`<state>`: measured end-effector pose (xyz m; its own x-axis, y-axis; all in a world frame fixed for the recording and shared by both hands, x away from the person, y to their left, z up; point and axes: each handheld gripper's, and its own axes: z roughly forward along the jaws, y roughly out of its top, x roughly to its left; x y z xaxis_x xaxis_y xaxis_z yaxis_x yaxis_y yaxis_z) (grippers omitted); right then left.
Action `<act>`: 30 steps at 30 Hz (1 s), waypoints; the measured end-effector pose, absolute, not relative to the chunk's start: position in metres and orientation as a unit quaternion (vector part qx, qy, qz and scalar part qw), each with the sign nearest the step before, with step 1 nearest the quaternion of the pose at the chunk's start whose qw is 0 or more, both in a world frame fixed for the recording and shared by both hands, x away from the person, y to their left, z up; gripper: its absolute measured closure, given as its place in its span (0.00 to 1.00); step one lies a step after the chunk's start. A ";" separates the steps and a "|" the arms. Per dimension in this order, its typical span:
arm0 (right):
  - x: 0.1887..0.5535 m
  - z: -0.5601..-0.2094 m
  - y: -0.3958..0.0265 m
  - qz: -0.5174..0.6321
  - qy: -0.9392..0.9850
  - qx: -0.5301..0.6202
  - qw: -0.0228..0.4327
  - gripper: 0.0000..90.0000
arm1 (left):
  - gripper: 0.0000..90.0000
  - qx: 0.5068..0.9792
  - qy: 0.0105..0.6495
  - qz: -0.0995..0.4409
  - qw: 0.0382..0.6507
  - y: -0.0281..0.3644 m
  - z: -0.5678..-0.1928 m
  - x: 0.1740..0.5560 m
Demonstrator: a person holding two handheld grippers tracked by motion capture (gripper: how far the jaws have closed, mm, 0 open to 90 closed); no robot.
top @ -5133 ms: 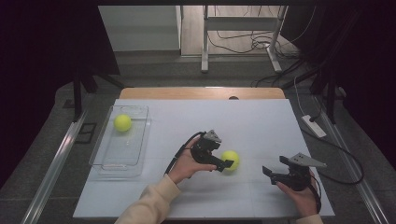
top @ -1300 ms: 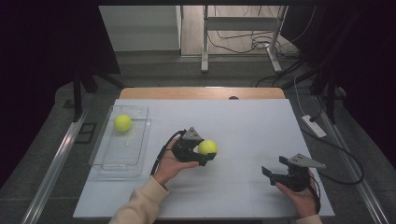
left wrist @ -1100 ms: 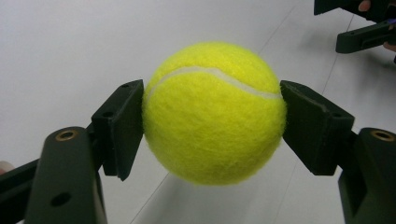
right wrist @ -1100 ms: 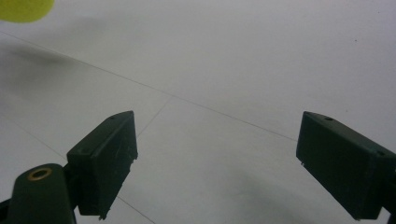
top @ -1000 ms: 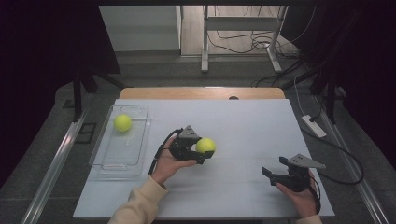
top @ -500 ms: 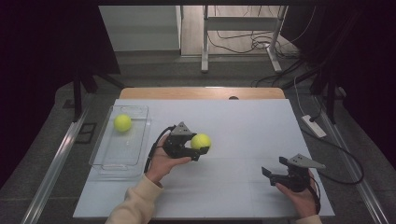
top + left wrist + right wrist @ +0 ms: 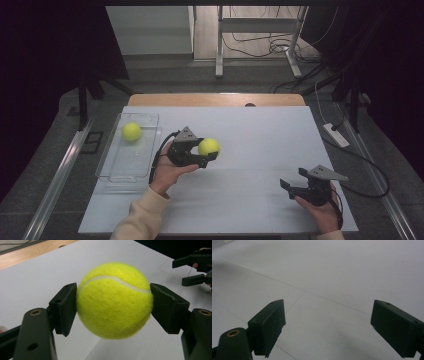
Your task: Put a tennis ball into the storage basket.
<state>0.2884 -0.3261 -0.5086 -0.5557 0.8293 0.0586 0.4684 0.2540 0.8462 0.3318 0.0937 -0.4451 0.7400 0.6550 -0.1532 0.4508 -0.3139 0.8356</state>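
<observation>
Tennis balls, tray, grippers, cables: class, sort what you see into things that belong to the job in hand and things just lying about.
Job in hand:
- held tennis ball
- left gripper, shut on it
- clear tray
- tennis ball in the tray

Lying about:
- right gripper, open
- power strip
- floor cables

Bare table (image 7: pixel 260 135) between both hands, clear tray (image 7: pixel 111 167) blocking left edge

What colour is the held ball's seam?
White, on the yellow-green ball; clearest in the left gripper view.
</observation>
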 end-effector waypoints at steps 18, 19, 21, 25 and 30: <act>0.289 -0.508 -0.327 0.439 0.764 0.425 0.206 0.14 | 0.30 0.786 0.369 0.128 0.480 0.120 -0.437 0.331; 0.288 -0.508 -0.327 0.438 0.765 0.425 0.207 0.14 | 0.30 0.785 0.371 0.129 0.480 0.121 -0.437 0.331; 0.289 -0.509 -0.327 0.438 0.764 0.425 0.207 0.13 | 0.30 0.784 0.372 0.129 0.480 0.122 -0.436 0.331; 0.289 -0.509 -0.327 0.439 0.764 0.426 0.207 0.14 | 0.30 0.781 0.374 0.134 0.483 0.126 -0.434 0.330; 0.289 -0.509 -0.327 0.438 0.765 0.425 0.206 0.14 | 0.30 0.778 0.377 0.137 0.484 0.131 -0.432 0.330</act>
